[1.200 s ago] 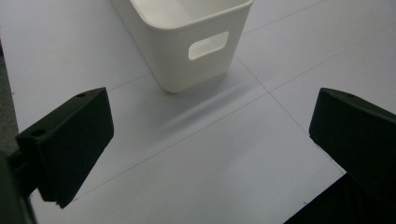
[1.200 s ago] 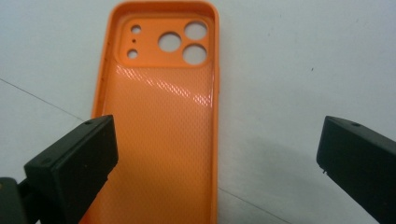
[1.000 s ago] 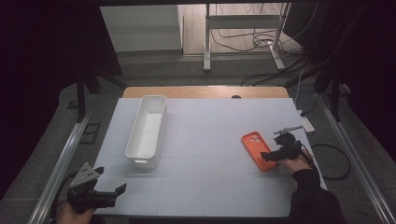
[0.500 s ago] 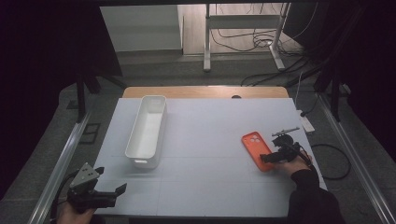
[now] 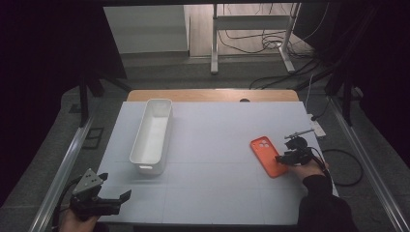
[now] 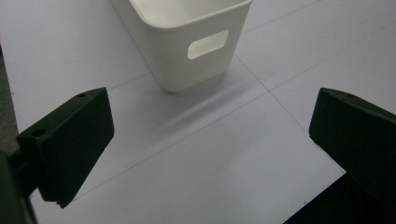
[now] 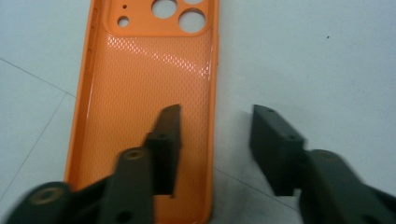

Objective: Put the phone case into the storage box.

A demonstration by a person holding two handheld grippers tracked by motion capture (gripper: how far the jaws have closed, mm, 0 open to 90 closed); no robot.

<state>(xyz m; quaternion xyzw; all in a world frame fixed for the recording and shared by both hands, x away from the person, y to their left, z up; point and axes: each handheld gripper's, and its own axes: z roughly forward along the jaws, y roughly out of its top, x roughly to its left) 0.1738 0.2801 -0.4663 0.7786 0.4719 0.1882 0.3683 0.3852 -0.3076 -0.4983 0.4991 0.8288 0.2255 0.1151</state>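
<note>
right jaws closing on the phone case edge

right gripper (image 7: 215,135) has just been narrowing its jaws, astride the long rim of the orange phone case (image 7: 149,93); one jaw over the case, one outside, pads not yet pressing. case lies flat at right of centre of the high view (image 5: 267,155). likely a pickup starting. left gripper (image 5: 104,200) idle at lower left, jaws wide and empty, near the white bin (image 5: 152,135).

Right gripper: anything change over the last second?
The right gripper has just been closing its jaws astride the long edge of the orange phone case; the pads do not yet press it. The case, the white bin and the left gripper stayed put.
</note>
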